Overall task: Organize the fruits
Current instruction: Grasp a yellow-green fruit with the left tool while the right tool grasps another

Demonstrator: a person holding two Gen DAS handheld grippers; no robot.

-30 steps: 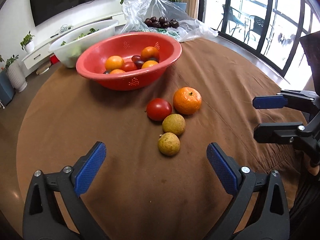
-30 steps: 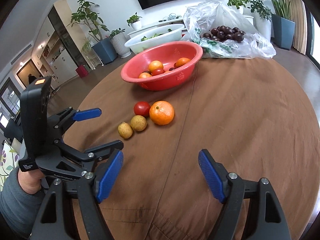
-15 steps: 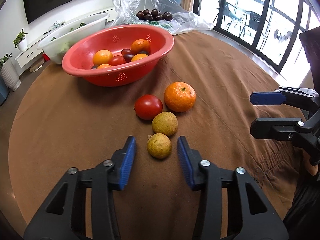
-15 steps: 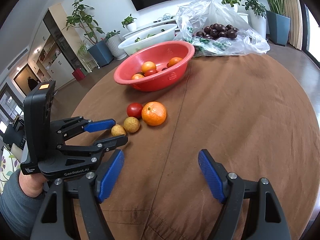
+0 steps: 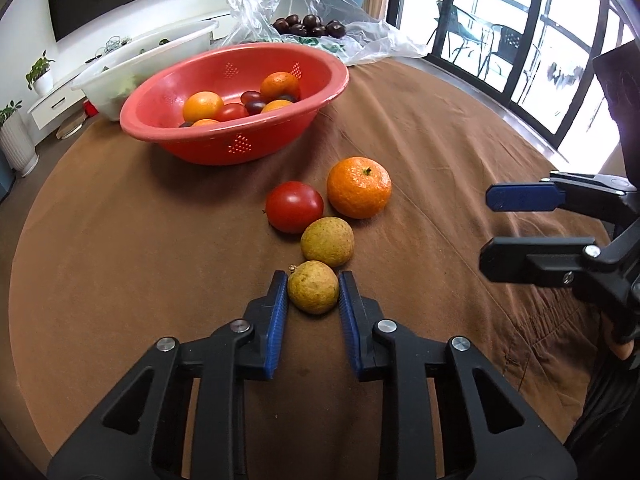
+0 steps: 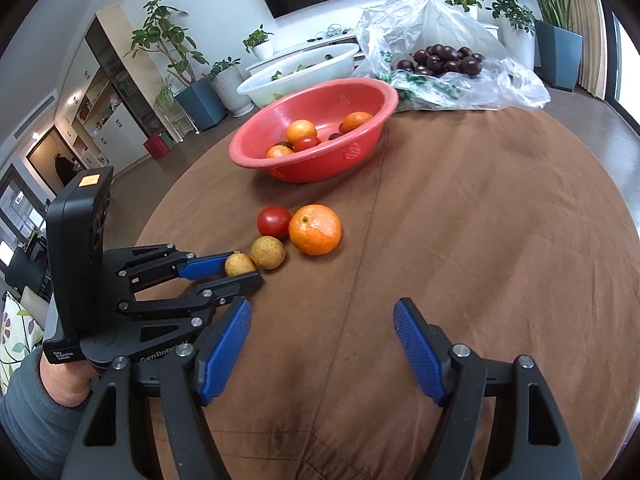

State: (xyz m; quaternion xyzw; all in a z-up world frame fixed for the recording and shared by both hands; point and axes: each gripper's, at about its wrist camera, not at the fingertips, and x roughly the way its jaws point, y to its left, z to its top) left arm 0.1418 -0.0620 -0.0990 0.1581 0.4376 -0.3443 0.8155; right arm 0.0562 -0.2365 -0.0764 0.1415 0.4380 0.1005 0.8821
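Note:
My left gripper (image 5: 313, 285) is shut on a small yellow-brown longan (image 5: 313, 287) that rests on the brown tablecloth; it also shows in the right wrist view (image 6: 239, 265). Just beyond lie a second longan (image 5: 327, 241), a red tomato (image 5: 294, 206) and an orange mandarin (image 5: 359, 187). A red bowl (image 5: 240, 148) further back holds several mandarins, tomatoes and dark plums. My right gripper (image 6: 322, 322) is open and empty, low over the cloth to the right of the fruits; it shows at the right edge of the left wrist view (image 5: 516, 224).
A white tub (image 5: 120, 68) with greens stands behind the red bowl. A clear plastic bag (image 5: 312, 28) with dark plums lies at the table's far edge. The round table's (image 5: 120, 280) edge curves close on the left. Windows and chairs are at the right.
My left gripper has moved forward and closed its fingers from wide open onto the nearest longan. The right gripper has stayed open and nearly still.

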